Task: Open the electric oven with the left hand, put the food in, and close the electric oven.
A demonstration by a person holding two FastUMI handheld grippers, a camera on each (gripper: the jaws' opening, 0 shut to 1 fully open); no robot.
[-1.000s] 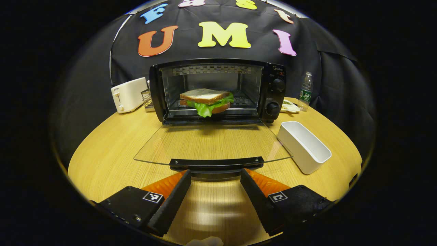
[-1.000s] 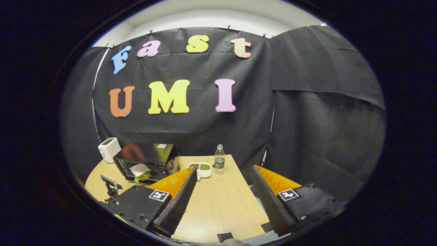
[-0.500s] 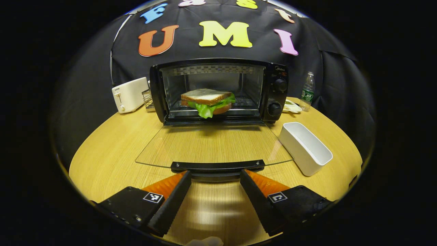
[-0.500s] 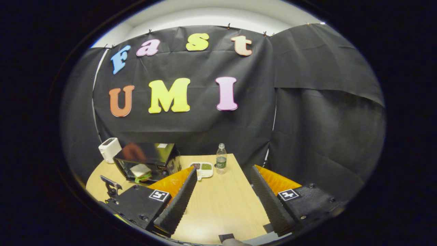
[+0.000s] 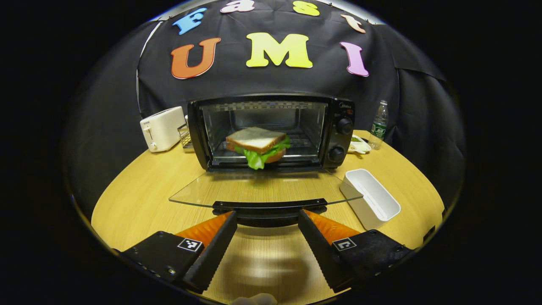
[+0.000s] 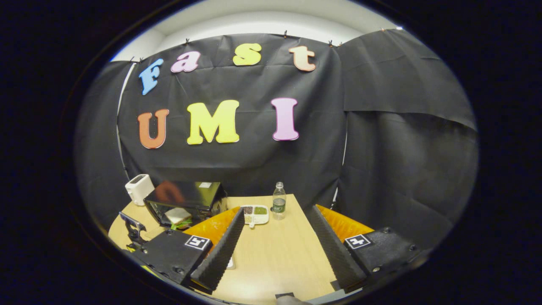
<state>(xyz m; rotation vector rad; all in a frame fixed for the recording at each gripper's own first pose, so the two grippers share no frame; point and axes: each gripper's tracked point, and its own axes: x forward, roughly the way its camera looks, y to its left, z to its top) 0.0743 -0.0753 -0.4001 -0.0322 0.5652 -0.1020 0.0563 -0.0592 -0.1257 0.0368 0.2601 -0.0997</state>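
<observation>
In the left gripper view the left gripper (image 5: 266, 216) has its fingers spread wide just under the door handle (image 5: 269, 206) at 6 o'clock, grasping nothing. The sandwich (image 5: 257, 145) lies inside the open electric oven (image 5: 271, 129), toward 12 o'clock. The right gripper (image 6: 275, 212) is also spread and empty above the table (image 6: 275, 254).

Black cloth wall (image 6: 381, 140); pale ceiling (image 6: 262, 21), perhaps; round wooden table (image 5: 139, 199).

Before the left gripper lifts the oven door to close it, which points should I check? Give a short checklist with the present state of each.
1. Sandwich on the rack inside the oven: ok.
2. Lettuce hangs over the front sill, may catch the door: not ok.
3. Left gripper open at the door handle: ok.
4. Fingers pressing the handle: cannot tell.
5. White tray beside the door, apart: ok.
6. Right gripper open, away: ok.
</observation>
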